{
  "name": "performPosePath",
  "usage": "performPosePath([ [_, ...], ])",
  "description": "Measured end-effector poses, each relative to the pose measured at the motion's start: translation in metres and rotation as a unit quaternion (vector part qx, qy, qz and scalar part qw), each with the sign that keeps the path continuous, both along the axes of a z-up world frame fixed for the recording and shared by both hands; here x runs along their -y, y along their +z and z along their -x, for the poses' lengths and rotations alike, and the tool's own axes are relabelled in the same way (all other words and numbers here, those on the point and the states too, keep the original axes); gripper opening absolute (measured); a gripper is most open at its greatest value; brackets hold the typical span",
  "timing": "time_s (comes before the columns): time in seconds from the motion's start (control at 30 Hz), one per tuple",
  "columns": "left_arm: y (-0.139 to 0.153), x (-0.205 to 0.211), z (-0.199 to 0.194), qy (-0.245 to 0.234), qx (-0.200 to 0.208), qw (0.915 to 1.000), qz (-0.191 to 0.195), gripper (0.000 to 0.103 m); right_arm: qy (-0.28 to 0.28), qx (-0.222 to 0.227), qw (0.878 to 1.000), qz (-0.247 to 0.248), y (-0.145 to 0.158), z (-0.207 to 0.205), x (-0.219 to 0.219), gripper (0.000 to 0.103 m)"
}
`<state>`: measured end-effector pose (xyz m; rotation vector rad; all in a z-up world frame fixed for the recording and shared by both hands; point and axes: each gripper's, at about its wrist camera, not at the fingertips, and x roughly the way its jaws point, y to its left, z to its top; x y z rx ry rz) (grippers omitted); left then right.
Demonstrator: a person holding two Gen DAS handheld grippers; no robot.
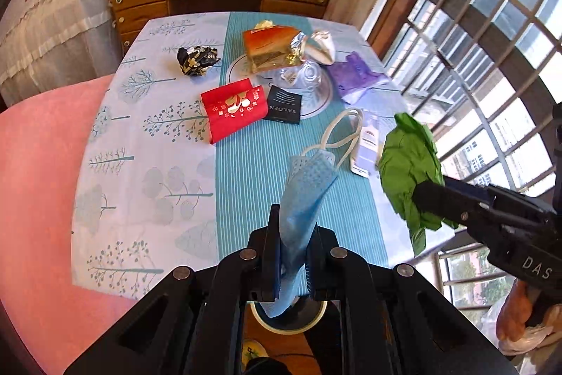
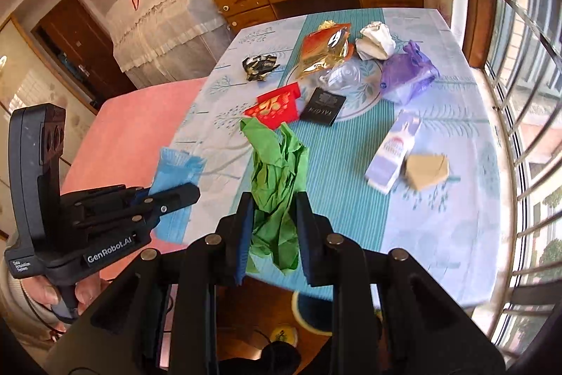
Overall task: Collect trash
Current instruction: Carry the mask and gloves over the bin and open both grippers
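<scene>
Trash is held in both grippers above the table (image 1: 147, 164). A blue face mask (image 1: 302, 195) is pinched in the closed jaws of the left gripper (image 1: 293, 234); its crumpled body rises past the fingertips and its white ear loops hang loose beyond them, clear of the cloth. A crumpled green paper (image 2: 277, 174) is clamped in the right gripper (image 2: 275, 217), whose jaws are kept narrowly apart by the wad; the paper sticks out well in front of the fingers and also trails below them. In the left wrist view the right gripper is seen just to the right of the mask, with the green wad at its tip.

Left on the table are a red envelope (image 1: 233, 109), a black sachet (image 1: 283, 108), a black crumpled wrapper (image 1: 196, 58), an orange foil bag (image 1: 272, 46), a clear plastic cup (image 1: 305, 76) lying on a plate (image 1: 242, 62), a white paper ball (image 2: 376, 39), a purple bag (image 2: 407, 76), a small lilac carton (image 2: 393, 153) and, just beside it, what appears to be a tan folded paper (image 2: 426, 171), blurred in the right wrist view.
</scene>
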<state>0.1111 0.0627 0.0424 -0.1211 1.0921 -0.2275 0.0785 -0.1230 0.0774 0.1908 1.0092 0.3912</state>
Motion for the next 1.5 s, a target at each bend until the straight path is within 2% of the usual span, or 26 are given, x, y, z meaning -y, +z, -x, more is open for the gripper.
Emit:
performPosePath([
  [0.2,0.012,-0.016,0.057,-0.037,0.014,0.9992,0.004,0.010,-0.042,0.000,0.999,-0.028,0.004,0.074,-0.011,0.020],
  [0.47,-0.011,-0.021,0.102,-0.075,-0.008,0.9970,-0.013,0.010,-0.075,-0.039,0.996,-0.030,-0.029,0.134,-0.018,0.020],
  [0.63,-0.044,-0.009,0.117,-0.089,-0.039,0.9950,-0.026,0.010,-0.103,-0.077,0.991,-0.032,-0.066,0.153,-0.007,0.020],
  [0.8,-0.087,0.014,0.131,-0.113,-0.071,0.9899,-0.048,0.010,-0.139,-0.130,0.981,-0.037,-0.124,0.166,0.011,0.020],
  [0.9,-0.119,0.029,0.138,-0.126,-0.092,0.9858,-0.062,0.010,-0.169,-0.168,0.970,-0.054,-0.165,0.172,0.027,0.020],
  [1.0,-0.160,0.045,0.143,-0.133,-0.118,0.9818,-0.066,0.010,-0.189,-0.192,0.962,-0.049,-0.208,0.179,0.040,0.020],
  [1.23,-0.285,0.070,0.142,-0.118,-0.181,0.9739,-0.069,0.010,-0.207,-0.243,0.947,-0.033,-0.322,0.190,0.057,0.021],
  [1.4,-0.365,0.074,0.133,-0.098,-0.214,0.9693,-0.072,0.011,-0.206,-0.263,0.942,-0.024,-0.401,0.187,0.060,0.022],
  [1.47,-0.391,0.074,0.130,-0.097,-0.219,0.9676,-0.081,0.016,-0.211,-0.262,0.942,-0.021,-0.425,0.185,0.061,0.023],
  [1.5,-0.404,0.073,0.128,-0.094,-0.221,0.9668,-0.086,0.025,-0.215,-0.260,0.941,-0.025,-0.436,0.184,0.063,0.023],
])
